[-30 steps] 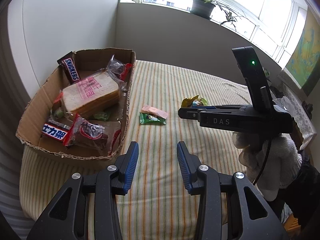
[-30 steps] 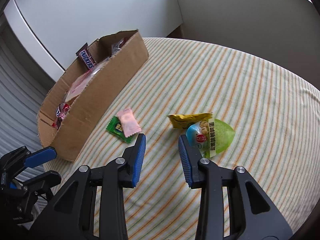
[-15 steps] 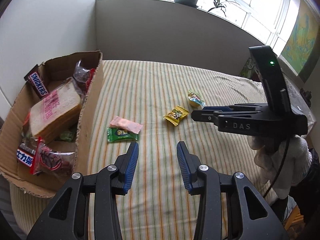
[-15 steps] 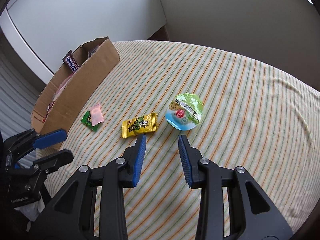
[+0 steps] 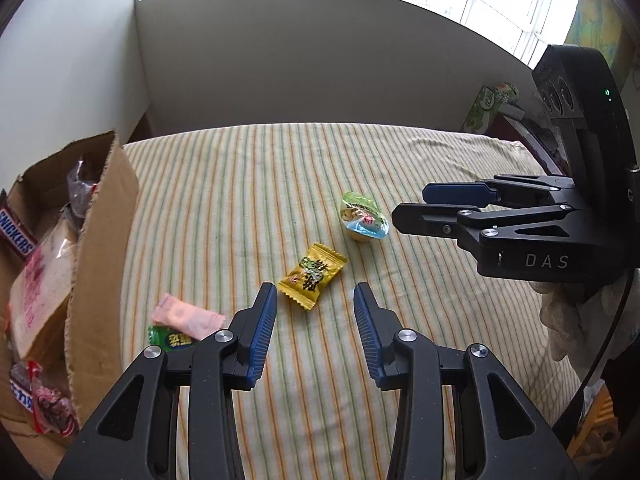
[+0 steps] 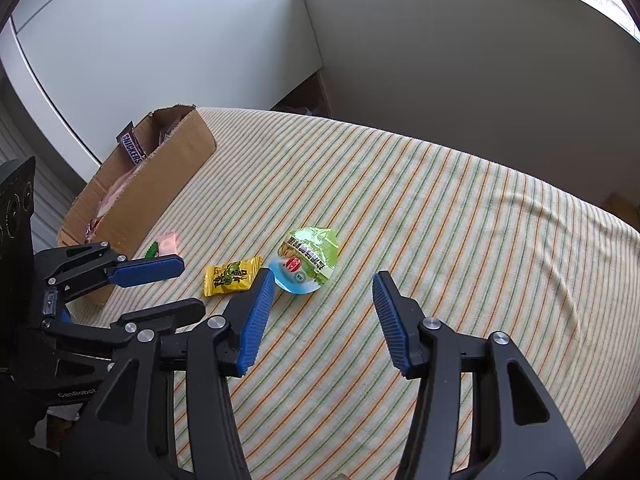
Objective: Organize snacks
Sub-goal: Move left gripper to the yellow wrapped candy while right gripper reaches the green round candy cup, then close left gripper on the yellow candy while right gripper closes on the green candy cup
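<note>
While both pairs of tongs hang over the striped tabletop (image 6: 460, 216), the loose snacks wait out in the open: a jelly cup (image 6: 307, 258) with a green and blue foil lid, a yellow candy packet (image 6: 231, 276) just beside it, and a pink wrapper (image 5: 188, 316) lying over a green sachet (image 5: 170, 338) close to the cardboard box (image 5: 100, 256). Left tongs (image 5: 314, 328) stand parted and empty, lined up just short of the yellow packet. Right tongs (image 6: 322, 312) have just been opening, nothing between them, and the jelly cup sits right ahead of the blue pads.

That cup looks light, I'd say, with a stiff plastic body and a thin peel lid, so the sides of the body are the place to pinch, not the flimsy lid tab. Squeeze too hard and it may pop out sideways. The yellow packet looks feather-light and crinkly, with serrated end seals; pinching across its puffy middle should hold, though slick film can slide. Inside the box, a Snickers bar (image 5: 16, 232) and wrapped bread (image 5: 40, 292) are already stowed, so 4 small items seem left
</note>
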The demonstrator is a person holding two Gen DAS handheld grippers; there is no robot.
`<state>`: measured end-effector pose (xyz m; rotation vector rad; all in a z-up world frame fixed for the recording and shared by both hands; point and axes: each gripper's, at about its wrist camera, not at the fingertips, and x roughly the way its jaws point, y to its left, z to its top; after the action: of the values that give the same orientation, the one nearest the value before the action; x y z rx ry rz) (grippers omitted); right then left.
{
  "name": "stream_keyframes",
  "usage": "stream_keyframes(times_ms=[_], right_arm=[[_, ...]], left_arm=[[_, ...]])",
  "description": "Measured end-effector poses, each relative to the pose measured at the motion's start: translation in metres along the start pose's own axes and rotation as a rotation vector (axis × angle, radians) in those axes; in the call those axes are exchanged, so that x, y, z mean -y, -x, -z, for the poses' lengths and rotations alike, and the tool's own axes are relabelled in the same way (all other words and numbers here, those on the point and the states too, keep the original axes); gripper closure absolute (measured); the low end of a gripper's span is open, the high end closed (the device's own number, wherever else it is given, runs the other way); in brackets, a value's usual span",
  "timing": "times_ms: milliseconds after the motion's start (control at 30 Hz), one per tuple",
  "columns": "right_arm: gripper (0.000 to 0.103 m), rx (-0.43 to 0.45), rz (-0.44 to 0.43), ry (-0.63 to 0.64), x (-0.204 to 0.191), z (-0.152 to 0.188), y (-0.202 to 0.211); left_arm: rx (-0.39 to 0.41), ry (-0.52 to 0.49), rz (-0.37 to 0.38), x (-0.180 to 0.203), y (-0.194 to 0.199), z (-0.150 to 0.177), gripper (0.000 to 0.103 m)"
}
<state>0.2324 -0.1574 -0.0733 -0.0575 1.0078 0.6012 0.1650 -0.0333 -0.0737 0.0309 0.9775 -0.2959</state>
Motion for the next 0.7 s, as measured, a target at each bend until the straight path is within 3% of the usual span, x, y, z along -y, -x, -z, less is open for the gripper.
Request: stream_keyframes(times_ms=[200,433,500,700], right_arm=[[0.049,-0.021,-0.021,0.018,-0.004,-0.002,-0.01],[0.049,-0.03,-0.019,0.009,-0.005,-0.006,-0.021],[0.049,-0.031,-0.022,0.006,-0.005,-0.007,-0.022],[0.049,-0.03,-0.016,0.024,-0.009,-0.006,-0.022]], left_arm=[[-0.025,-0.034,-0.029,0.003,-0.017,-0.004,0.065],[-0.032,-0.049,-0.004,0.002,-0.025,-0.003,0.065],[-0.037,-0.058,0.002,0.005,-0.028,-0.001,0.074],[-0.024,-0.012,0.006,0.003,-0.028,-0.002,0.078]])
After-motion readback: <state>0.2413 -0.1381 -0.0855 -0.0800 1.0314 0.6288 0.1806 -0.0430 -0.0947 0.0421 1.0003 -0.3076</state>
